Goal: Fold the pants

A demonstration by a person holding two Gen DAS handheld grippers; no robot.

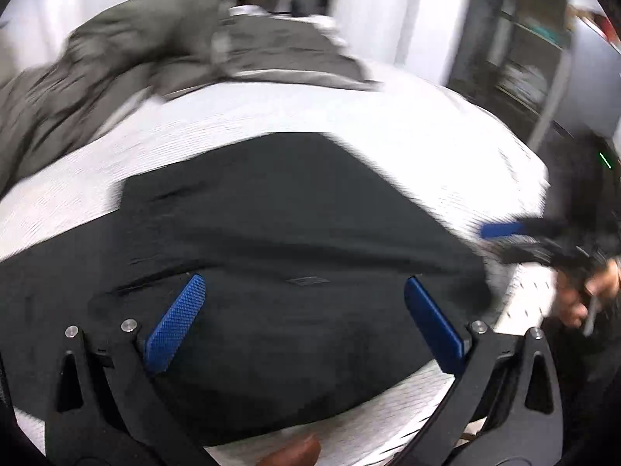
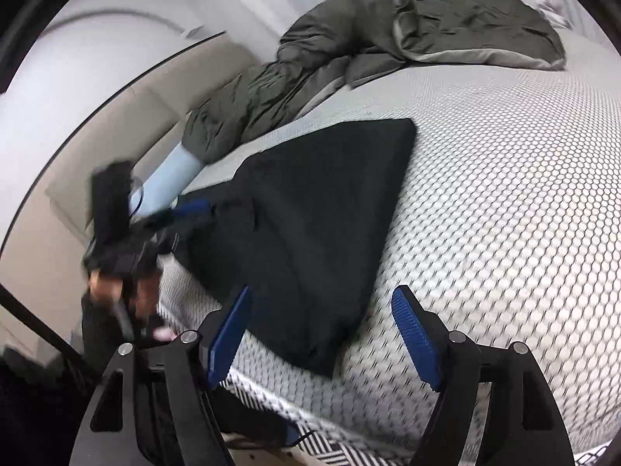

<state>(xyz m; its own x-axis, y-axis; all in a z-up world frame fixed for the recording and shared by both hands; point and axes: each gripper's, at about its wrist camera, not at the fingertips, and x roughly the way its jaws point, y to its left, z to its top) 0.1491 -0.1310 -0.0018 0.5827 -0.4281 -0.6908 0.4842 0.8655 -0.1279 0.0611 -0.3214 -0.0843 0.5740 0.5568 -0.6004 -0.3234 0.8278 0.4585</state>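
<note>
The black pants (image 1: 279, 233) lie folded on the white mattress (image 1: 388, 116). My left gripper (image 1: 304, 299) is open above their near part, its blue pads (image 1: 174, 326) spread apart and empty. In the right wrist view the pants (image 2: 310, 225) form a dark folded shape reaching the mattress edge. My right gripper (image 2: 322, 322) is open and empty just over the pants' near corner. The right gripper (image 1: 504, 229) also shows blurred at the right edge of the left wrist view. The left gripper (image 2: 190, 207) shows blurred at the pants' left end in the right wrist view.
A crumpled grey-green duvet (image 1: 128, 58) lies at the far side of the mattress, also in the right wrist view (image 2: 388, 39). A light blue pillow (image 2: 167, 182) sits by the beige wall. Shelving (image 1: 516, 39) stands beyond the bed at right.
</note>
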